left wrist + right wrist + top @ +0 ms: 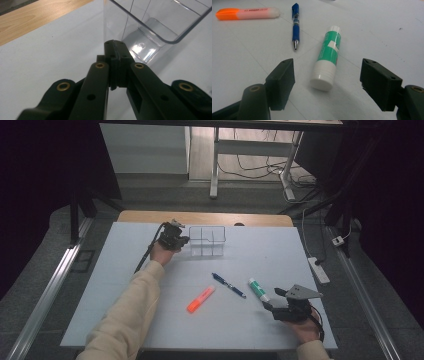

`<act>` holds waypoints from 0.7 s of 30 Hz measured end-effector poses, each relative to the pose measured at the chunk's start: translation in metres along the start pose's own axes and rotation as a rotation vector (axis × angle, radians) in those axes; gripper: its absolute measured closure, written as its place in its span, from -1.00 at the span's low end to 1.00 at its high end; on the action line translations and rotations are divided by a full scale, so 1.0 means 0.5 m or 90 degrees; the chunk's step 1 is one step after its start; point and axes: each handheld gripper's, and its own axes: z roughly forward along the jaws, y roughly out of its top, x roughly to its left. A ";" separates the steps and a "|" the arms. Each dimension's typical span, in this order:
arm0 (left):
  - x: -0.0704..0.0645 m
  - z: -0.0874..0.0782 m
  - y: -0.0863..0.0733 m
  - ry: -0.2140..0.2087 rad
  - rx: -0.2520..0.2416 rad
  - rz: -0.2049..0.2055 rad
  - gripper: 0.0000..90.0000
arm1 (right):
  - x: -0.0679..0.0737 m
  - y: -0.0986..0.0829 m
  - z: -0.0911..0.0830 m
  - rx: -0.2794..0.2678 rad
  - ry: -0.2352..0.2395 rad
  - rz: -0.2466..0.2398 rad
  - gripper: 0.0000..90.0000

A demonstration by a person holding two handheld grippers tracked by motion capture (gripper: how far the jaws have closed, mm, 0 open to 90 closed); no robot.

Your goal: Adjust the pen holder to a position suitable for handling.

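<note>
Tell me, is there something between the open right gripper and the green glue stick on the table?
Nothing visible. The right gripper is open, and the glue stick lies flat on the table straight ahead of its fingers. The blue pen lies off to one side.

High view overlooks the table (125,320); gripper views sit close.

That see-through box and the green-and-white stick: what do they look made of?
The box looks like clear, glossy hard plastic: you see the table through it and its edges catch highlights. The glue stick seems smooth plastic with a printed green label and ribbed white cap.
</note>
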 end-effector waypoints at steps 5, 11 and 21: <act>-0.001 -0.006 0.000 0.003 -0.004 0.008 0.97 | -0.002 -0.001 -0.001 -0.002 0.000 0.003 -0.40; -0.004 -0.041 -0.013 0.008 -0.014 0.033 0.97 | -0.002 -0.002 -0.004 -0.004 -0.001 0.004 -0.40; -0.007 -0.129 -0.070 -0.017 -0.041 0.043 0.97 | -0.002 -0.001 -0.004 0.000 -0.006 0.003 -0.40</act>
